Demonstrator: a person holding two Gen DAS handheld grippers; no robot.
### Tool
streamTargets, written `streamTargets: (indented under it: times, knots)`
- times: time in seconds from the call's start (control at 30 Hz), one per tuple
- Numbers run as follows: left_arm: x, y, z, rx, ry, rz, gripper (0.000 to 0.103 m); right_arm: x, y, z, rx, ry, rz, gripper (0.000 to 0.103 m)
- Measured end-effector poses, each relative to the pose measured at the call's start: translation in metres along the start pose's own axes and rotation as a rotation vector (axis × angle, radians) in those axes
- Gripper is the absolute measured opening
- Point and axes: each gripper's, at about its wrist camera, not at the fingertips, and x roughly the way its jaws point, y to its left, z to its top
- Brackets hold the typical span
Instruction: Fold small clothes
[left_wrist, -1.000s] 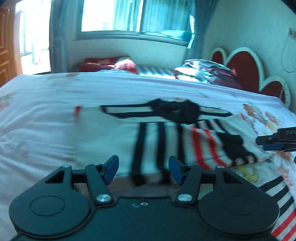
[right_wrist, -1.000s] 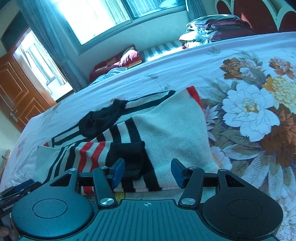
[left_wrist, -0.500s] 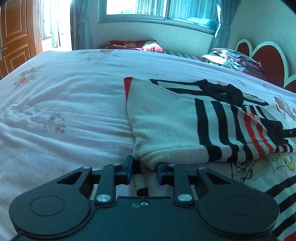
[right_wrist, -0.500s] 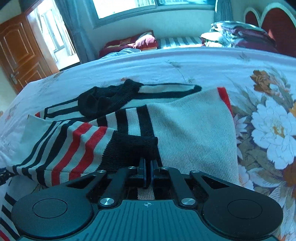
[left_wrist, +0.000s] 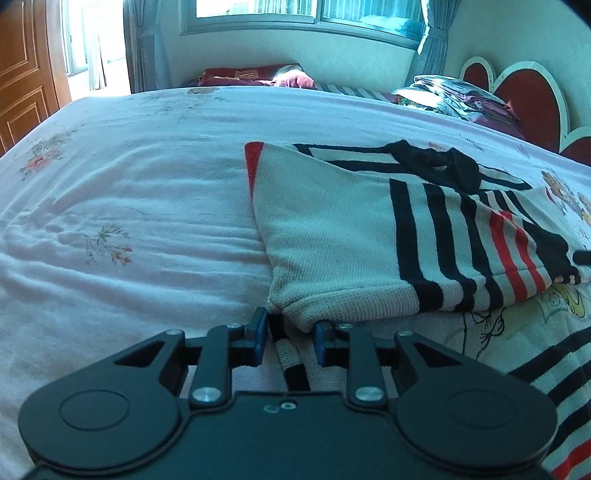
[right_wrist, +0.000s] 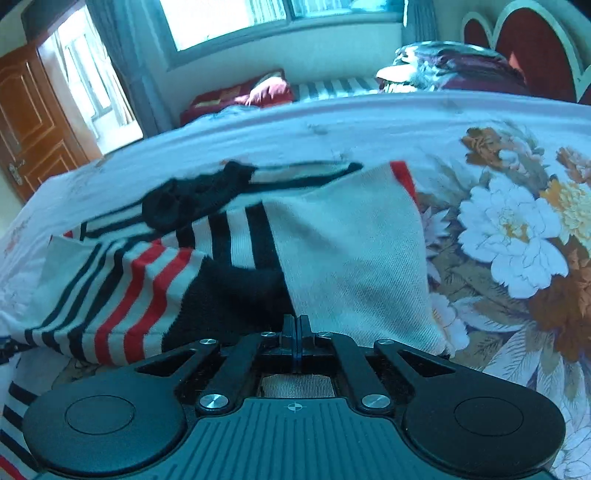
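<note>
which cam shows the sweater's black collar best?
Left wrist. The collar is sharp there, lying on the far side of the striped sweater, its knit edge clear. Right wrist also shows the collar, but motion-blurred, so its shape is hard to read.

The wide bed (left_wrist: 155, 206) before me is covered by a pale pink sheet with faint flower sprigs, rippled into shallow creases on my left side. On my right side the cover carries large white, orange and brown printed blooms (right_wrist: 517, 236). Lying directly on it is a knitted cream sweater with black and red stripes (left_wrist: 332, 243), partly folded, black collar uppermost at the far edge. A second striped garment (left_wrist: 554, 373) lies at the near edge. At the head end, a stack of folded dark bedding (left_wrist: 461, 96) rests.
</note>
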Motion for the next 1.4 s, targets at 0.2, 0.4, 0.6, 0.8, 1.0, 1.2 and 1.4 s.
streamTargets:
  times: [0.2,0.4,0.6,0.8,1.0,1.2,1.4]
  knots:
    - [-0.044,-0.008,0.007,-0.005,-0.15,-0.039,0.04,-0.01,0.008,0.018,-0.042,-0.044,0.026,0.0]
    - [0.02,-0.038,0.012,0.077,-0.023,-0.083,0.043,0.036,0.022,0.009,-0.077,0.083,-0.022,0.0]
    - [0.041,-0.021,0.046,0.032,-0.038,-0.136,0.049,0.038,0.007,0.028,-0.073,0.037,-0.048,0.0]
    - [0.099,0.007,0.102,-0.057,-0.024,-0.154,0.052,0.075,-0.003,0.059,-0.101,0.046,-0.107,0.0]
    - [0.108,0.017,0.12,-0.073,-0.03,-0.133,0.047,0.078,-0.007,0.064,-0.075,0.05,-0.141,0.0]
    - [0.078,-0.058,0.1,0.019,-0.053,-0.248,0.06,0.061,0.057,0.057,-0.063,0.003,0.027,0.043]
    - [0.089,-0.111,0.083,0.125,0.002,-0.174,0.053,0.079,0.127,0.038,-0.233,0.105,0.073,0.029]
